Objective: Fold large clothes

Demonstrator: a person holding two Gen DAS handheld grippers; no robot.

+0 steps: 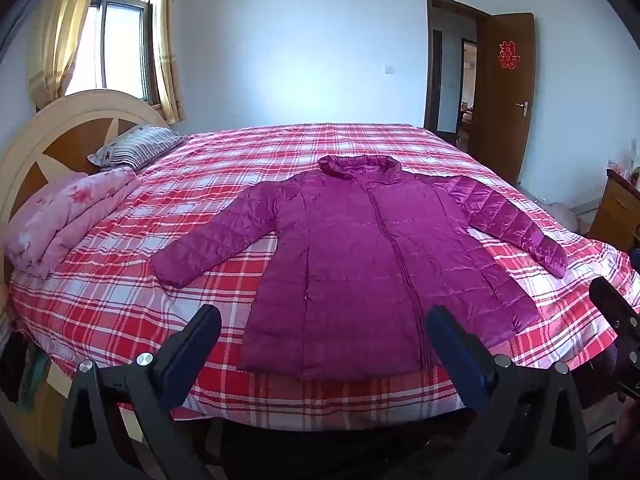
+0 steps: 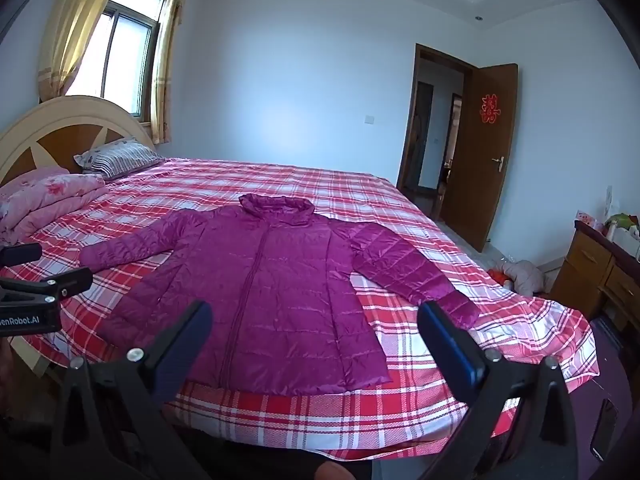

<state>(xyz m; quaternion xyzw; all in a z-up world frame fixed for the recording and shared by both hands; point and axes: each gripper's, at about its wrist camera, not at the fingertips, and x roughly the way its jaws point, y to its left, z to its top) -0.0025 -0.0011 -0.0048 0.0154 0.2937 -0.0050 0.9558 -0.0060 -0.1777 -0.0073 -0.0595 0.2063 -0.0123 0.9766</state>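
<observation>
A magenta quilted puffer jacket point(image 1: 356, 256) point(image 2: 276, 284) lies flat and face up on the bed, zipped, both sleeves spread out to the sides, hood at the far end. Its hem lies near the bed's front edge. My left gripper point(image 1: 324, 320) hovers open just short of the hem, nothing between its fingers. My right gripper point(image 2: 314, 316) is open too, held above the front edge with the jacket's lower right part and right cuff beyond it. The right gripper's tip shows at the right edge of the left wrist view, and the left gripper's at the left edge of the right wrist view.
The bed point(image 1: 120, 304) point(image 2: 420, 412) carries a red and white plaid sheet. A folded pink floral quilt point(image 1: 60, 220) and a striped pillow point(image 1: 136, 148) lie by the headboard. An open brown door point(image 2: 476, 152), a wooden cabinet point(image 2: 596, 276) and clothes on the floor point(image 2: 520, 276) are to the right.
</observation>
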